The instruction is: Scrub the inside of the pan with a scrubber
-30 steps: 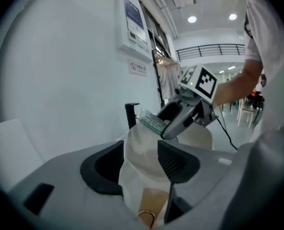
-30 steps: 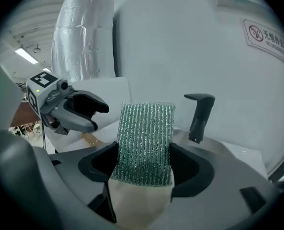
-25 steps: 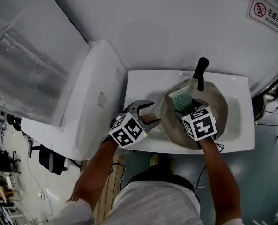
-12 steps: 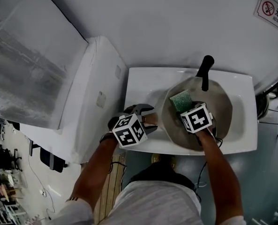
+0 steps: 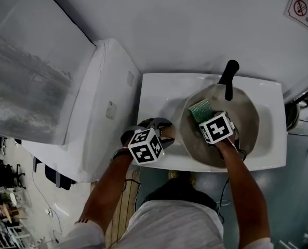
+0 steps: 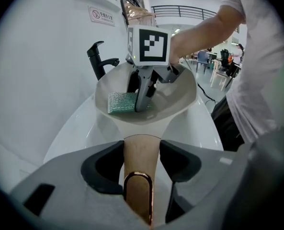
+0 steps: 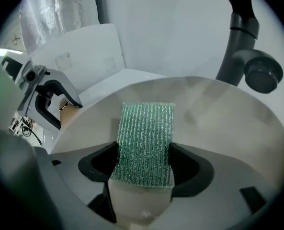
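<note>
The right gripper (image 7: 144,153) clamped the scrubber (image 7: 146,133), its long axis pointing ahead across the pan (image 7: 218,123) in the sink (image 5: 155,90). The left gripper (image 6: 142,150), jaws just closing, pinched the handle (image 6: 141,162), which pointed straight back at it. The head view hid that grip.

left gripper (image 6: 141,150): pointed steeply down, jaws had just been closing, pads pressed on the pan handle (image 6: 142,164) | right gripper (image 7: 142,164): pointed steeply down, clamped on the scrubber (image 7: 146,133) | left forearm (image 5: 104,191), right forearm (image 5: 242,185): bare, stretched forward
</note>
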Demonstrator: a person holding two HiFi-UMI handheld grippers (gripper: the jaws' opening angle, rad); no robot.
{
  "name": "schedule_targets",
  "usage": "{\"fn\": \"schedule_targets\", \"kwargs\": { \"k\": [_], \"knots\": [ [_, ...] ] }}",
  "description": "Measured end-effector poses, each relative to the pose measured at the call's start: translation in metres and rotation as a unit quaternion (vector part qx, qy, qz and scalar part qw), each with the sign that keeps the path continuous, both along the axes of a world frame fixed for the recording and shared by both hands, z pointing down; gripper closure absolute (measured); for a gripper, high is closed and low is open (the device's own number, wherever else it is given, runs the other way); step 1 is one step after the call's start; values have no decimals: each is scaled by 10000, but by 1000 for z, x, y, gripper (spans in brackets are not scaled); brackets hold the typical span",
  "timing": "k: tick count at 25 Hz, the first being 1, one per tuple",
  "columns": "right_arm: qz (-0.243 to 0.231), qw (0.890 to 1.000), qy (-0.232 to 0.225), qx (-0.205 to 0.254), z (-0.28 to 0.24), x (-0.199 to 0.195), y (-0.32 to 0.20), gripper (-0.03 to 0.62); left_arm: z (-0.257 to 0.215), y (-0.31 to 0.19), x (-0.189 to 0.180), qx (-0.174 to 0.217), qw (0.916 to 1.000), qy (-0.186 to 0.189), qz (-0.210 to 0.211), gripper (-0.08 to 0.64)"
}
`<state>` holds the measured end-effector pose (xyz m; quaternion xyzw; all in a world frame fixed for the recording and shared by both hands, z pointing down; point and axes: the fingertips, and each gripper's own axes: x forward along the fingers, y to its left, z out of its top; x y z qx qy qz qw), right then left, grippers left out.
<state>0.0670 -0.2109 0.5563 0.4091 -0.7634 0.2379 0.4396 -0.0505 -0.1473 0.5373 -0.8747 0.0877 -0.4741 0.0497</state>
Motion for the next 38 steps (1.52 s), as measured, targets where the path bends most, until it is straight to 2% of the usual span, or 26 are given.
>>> {"fn": "schedule_targets", "kwargs": {
  "k": [5,12,18,22,26,33,38],
  "knots": [
    [118,9997,194,-87,2,14,-4,253,1,0,0,4,9999,114,-55,316],
    [528,9968,573,-160,-4,58,-3,252,1,1,-1,-1,9999,160,-33,316],
    [653,9955,683,-100,-17,77,4,252,1,1,-1,2,9998,188,-34,316],
    [448,9973,589,32,-31,67,14,252,1,1,-1,-1,9998,190,-20,316],
    [118,9991,412,-4,-36,39,28,252,1,1,0,-14,9998,214,-24,316],
    [-622,9968,257,-425,-21,-12,52,252,1,1,-1,-27,9998,203,-35,316],
    [-818,9931,432,-716,-4,-15,60,252,1,1,-1,-20,9998,209,-61,316]
  ]
}}
